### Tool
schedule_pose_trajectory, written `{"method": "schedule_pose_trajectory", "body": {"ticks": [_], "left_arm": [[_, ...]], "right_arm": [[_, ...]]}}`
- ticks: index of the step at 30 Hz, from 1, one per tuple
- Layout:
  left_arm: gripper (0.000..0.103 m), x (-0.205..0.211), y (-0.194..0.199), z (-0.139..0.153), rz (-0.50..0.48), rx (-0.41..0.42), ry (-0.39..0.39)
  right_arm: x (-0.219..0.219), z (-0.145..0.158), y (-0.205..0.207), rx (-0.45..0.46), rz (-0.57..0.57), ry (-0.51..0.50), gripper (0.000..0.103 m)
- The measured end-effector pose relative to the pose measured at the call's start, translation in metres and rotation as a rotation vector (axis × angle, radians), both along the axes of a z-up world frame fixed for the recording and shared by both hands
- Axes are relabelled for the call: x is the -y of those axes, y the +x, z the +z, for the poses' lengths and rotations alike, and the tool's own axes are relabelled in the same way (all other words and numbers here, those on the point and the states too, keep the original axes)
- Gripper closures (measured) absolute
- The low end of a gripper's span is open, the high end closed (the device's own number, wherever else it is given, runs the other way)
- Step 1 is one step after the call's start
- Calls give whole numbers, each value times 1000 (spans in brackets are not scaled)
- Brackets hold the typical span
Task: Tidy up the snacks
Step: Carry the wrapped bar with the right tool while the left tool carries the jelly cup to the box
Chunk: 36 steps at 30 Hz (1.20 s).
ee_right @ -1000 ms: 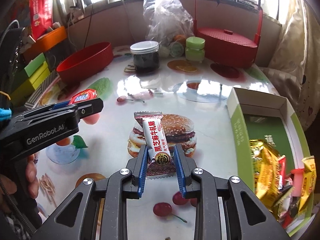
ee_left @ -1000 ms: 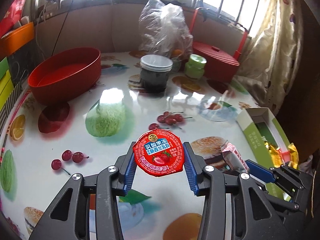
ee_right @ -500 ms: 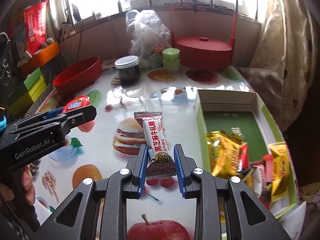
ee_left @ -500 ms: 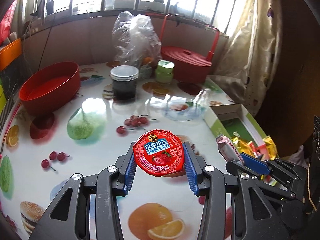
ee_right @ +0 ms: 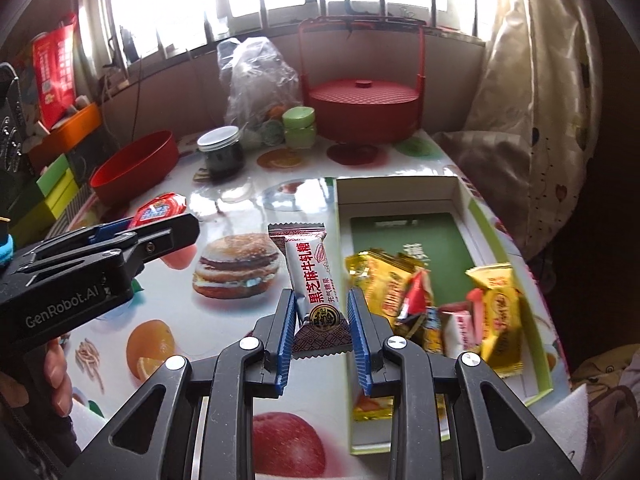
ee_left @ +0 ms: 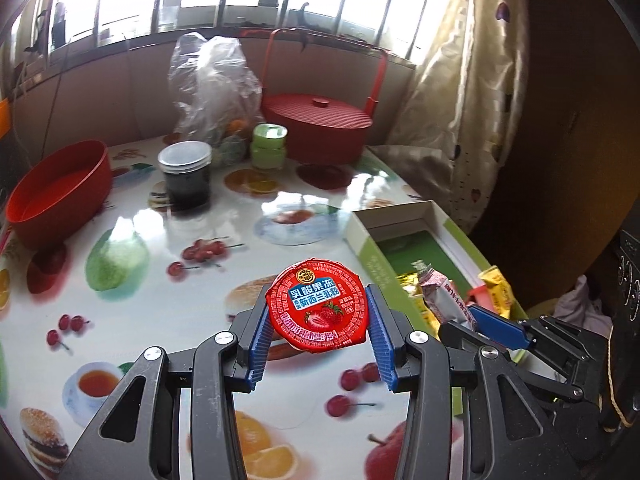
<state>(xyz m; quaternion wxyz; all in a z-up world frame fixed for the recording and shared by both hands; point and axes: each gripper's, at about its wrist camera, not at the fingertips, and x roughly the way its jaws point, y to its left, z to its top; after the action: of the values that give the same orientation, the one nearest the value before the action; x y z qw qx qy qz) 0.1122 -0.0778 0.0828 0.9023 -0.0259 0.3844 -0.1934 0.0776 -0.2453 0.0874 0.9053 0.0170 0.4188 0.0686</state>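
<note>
My left gripper is shut on a round red jelly cup with a strawberry lid, held above the table left of the box. My right gripper is shut on a white and brown sesame nougat bar, held just left of the green open box. The box holds several yellow and red wrapped snacks at its near end. The left gripper with the cup shows at the left of the right wrist view; the right gripper with the bar shows at the right of the left wrist view.
A red bowl stands at the far left. A dark jar with a white lid, a green jar, a clear plastic bag and a red lidded basket stand at the back. A curtain hangs on the right.
Both grippers have moved to the right toward the green box, each still holding its snack. The box now fills more of both views.
</note>
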Motion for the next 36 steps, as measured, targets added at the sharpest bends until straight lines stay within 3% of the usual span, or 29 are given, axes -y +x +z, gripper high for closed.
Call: {"method": "schedule_pose_trajectory", "body": {"ticks": [15, 36], "left_arm": [[58, 58, -1, -1, -106, -16, -22], [58, 95, 6, -16, -166, -49, -3]], "right_arm": [[53, -1, -10, -1, -115, -15, 78], [90, -9, -19, -16, -189, -8, 78]]}}
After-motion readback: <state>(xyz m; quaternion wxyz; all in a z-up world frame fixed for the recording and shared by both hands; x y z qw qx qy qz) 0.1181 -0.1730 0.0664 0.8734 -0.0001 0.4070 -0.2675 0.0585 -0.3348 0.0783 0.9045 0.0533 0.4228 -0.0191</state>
